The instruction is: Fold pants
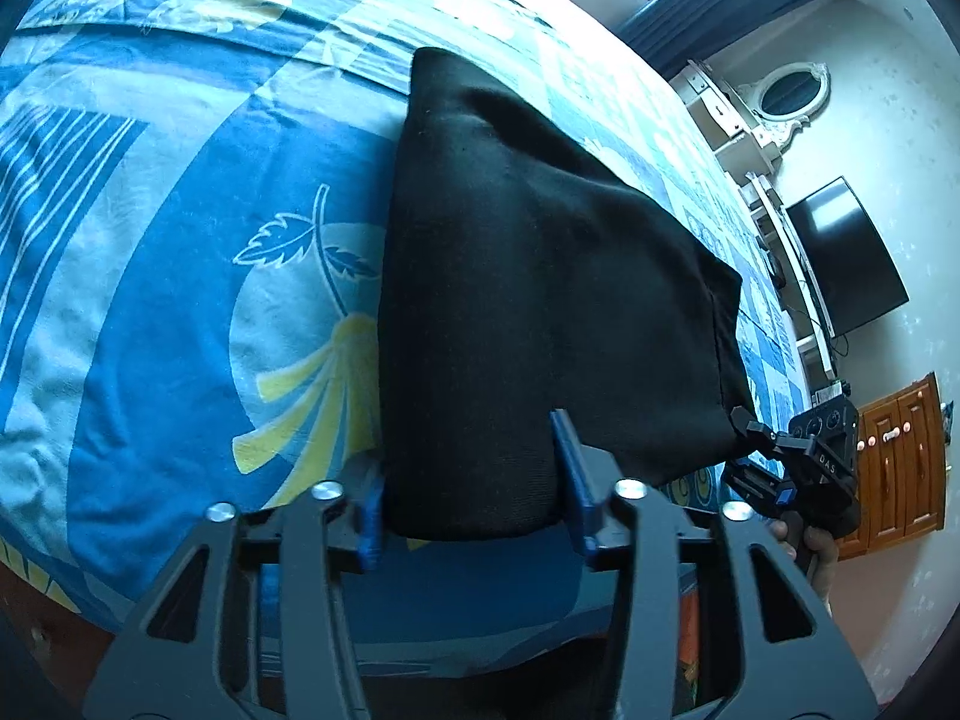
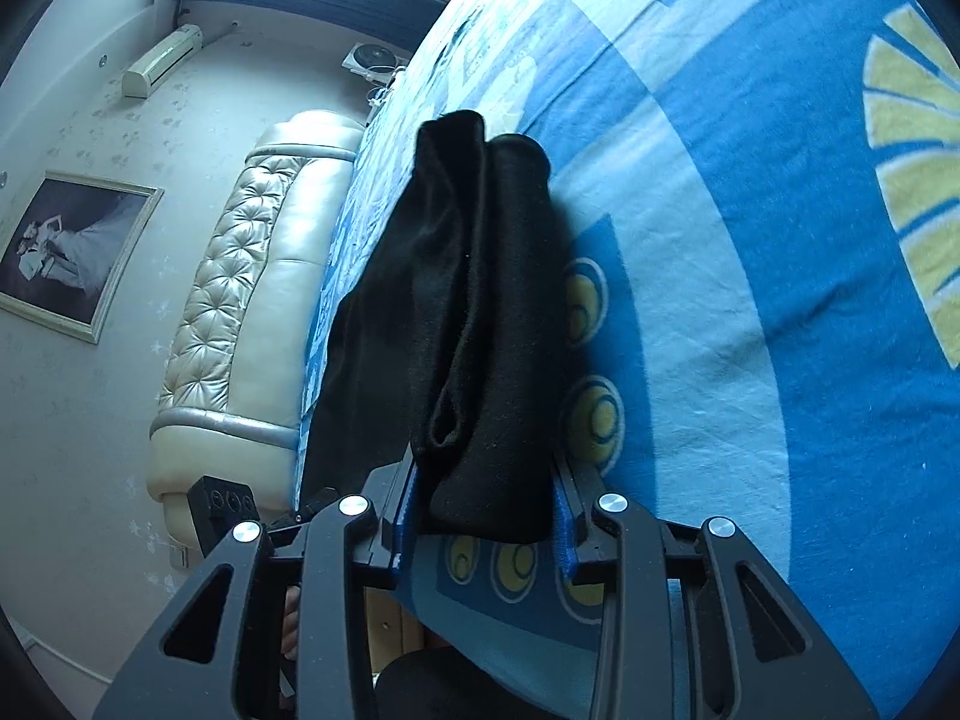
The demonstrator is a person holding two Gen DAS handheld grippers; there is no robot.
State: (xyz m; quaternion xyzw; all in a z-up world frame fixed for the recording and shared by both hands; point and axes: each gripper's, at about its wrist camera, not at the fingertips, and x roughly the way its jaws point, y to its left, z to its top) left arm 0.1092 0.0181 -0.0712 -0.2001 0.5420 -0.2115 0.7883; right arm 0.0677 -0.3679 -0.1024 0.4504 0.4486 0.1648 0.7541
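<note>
Folded black pants (image 1: 540,270) lie lengthwise on a blue patterned bedspread (image 1: 180,300). My left gripper (image 1: 468,450) has its blue pads on either side of the bundle's near left corner, and the cloth fills the gap between them. The right gripper (image 1: 747,423) shows at the near right corner, a hand behind it. In the right wrist view the pants (image 2: 468,276) appear as a thick layered roll on the bedspread (image 2: 750,300). There my right gripper (image 2: 486,474) clamps the roll's near end, both pads against the fabric.
A cream tufted headboard (image 2: 240,300) runs along the bed's left side, with a framed picture (image 2: 66,252) on the wall. A dark TV (image 1: 846,258) and a wooden cabinet (image 1: 900,456) stand to the right. The bed's near edge lies just under both grippers.
</note>
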